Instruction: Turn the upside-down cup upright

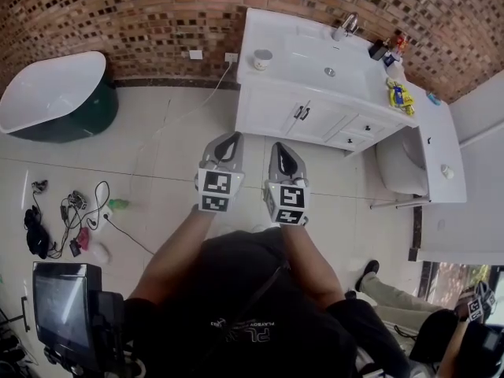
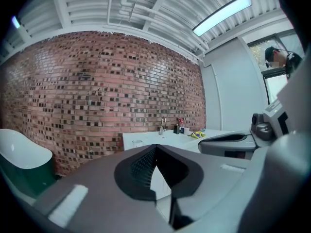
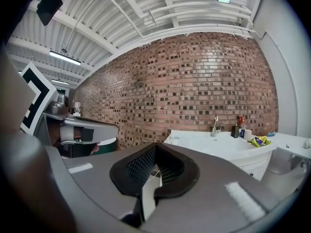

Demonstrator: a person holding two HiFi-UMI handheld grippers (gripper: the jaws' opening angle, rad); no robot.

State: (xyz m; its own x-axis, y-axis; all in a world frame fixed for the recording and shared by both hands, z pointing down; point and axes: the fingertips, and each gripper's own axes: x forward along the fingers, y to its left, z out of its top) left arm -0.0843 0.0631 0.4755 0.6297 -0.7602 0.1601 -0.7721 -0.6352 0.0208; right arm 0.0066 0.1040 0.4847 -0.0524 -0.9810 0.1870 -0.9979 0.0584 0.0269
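Head view: left tongs (image 1: 230,138) and right tongs (image 1: 282,148) are clenched and empty. The small white cup (image 1: 262,58) stands well ahead, on a corner of the white vanity tabletop (image 1: 268,30).

Left gripper view: the cup (image 2: 137,142) lies far beyond the closed tips.

Right gripper view: likewise (image 3: 175,140) — arriving clenched could knock it off.

I am looking steeply down from the head camera, with the left tool (image 1: 223,150) and right tool (image 1: 285,157) showing close below it and the white desk (image 1: 276,105) lying farther off against the brick wall (image 1: 118,14). Each tool camera is riding behind its own jaws and facing nearly level toward that wall from well back. All three views are sharing the desk and the wall. The left tool view is also catching the right tool at its right edge, and the right tool view is catching the left tool at its left edge.
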